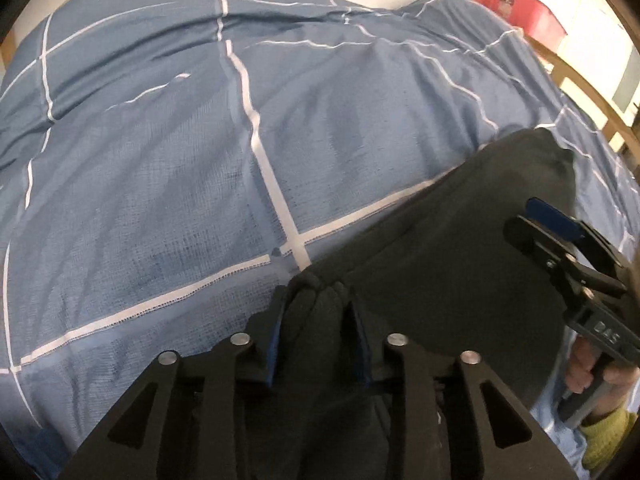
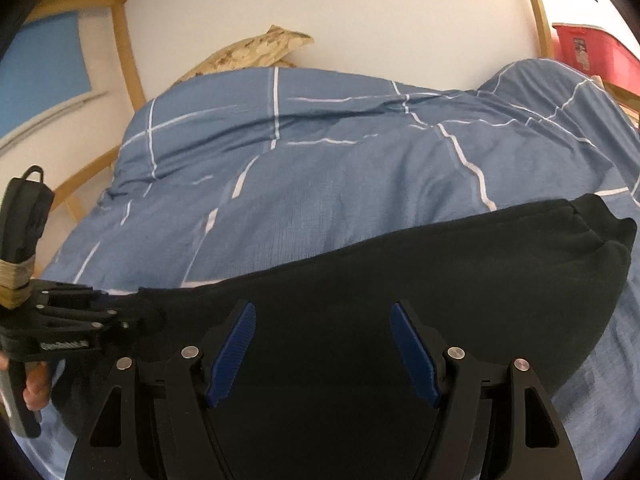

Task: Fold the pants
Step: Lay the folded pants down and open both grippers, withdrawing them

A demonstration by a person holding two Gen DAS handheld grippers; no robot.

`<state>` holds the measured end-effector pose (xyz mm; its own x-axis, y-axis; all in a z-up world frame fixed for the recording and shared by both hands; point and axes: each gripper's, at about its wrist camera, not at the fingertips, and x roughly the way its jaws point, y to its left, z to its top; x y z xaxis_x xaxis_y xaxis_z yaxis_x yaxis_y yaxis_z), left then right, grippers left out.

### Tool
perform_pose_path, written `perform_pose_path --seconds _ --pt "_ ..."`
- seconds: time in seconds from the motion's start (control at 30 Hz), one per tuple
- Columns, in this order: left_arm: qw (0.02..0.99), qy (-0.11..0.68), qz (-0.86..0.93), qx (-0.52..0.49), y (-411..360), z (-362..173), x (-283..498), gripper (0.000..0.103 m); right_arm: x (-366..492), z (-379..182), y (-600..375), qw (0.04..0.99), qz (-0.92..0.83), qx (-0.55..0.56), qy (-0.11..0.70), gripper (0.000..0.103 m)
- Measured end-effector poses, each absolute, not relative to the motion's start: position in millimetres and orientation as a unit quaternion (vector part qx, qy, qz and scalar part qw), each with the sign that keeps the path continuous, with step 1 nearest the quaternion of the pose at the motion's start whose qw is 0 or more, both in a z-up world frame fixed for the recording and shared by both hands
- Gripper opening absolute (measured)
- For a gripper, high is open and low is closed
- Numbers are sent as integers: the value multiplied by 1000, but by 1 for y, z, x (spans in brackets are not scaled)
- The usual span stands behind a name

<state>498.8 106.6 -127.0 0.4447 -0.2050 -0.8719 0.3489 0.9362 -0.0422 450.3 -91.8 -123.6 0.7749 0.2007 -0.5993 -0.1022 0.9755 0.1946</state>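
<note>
- The dark pants (image 2: 400, 272) lie in a long folded band across the near part of a bed, on a blue duvet (image 1: 160, 200) with a grid of white stripes
- The left tool (image 1: 318, 300) points steeply down at the end of the pants farthest from the red box (image 2: 592, 56); a bunched fold of the dark cloth sits pinched between its blue pads, so it grips the pants
- In the right wrist view the same tool (image 2: 132, 316) shows at that end of the pants, with a hand (image 2: 34, 388) on its handle
- The right tool (image 2: 322, 320) hovers over the middle of the pants, its blue pads spread wide apart and closing on nothing
- From the left wrist view the right tool (image 1: 532, 216) stands over the pants on the side toward the red box (image 1: 520, 8), held by a hand (image 1: 588, 368) in a yellow-green sleeve (image 1: 608, 436)
- A patterned pillow (image 2: 256, 52) leans on the white wall beyond the duvet, well away from the pants
</note>
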Motion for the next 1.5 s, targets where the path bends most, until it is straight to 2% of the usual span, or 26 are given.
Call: perform_pose_path --seconds 0.07,0.2,0.27,0.37,0.5,0.73,0.87,0.93,1.1,1.5 --pt "852 499 -142 69 109 -124 501 60 451 -125 -92 938 79 76 328 70" --pt "880 460 -98 68 115 -94 480 68 449 -120 -99 940 77 93 318 70" --pt "901 425 -58 70 113 -76 463 84 447 -114 -104 942 77 104 310 70" --pt "934 354 11 52 108 -47 419 90 442 -102 -114 943 87 119 299 70" --pt "942 331 50 -18 103 -32 368 90 435 -84 -126 944 98 124 291 70" --pt "942 323 91 2 112 -44 307 91 410 -66 -150 939 99 127 303 70" --pt "940 318 122 29 113 -67 292 91 375 -78 -161 943 65 99 311 70" --pt "939 315 127 50 107 -82 286 91 352 -86 -160 949 42 38 311 70" --pt "943 324 71 23 94 -106 282 91 316 -111 -158 937 100 -1 334 70" --pt "941 336 47 16 93 -139 285 91 351 -159 -132 882 234 -2 409 69"
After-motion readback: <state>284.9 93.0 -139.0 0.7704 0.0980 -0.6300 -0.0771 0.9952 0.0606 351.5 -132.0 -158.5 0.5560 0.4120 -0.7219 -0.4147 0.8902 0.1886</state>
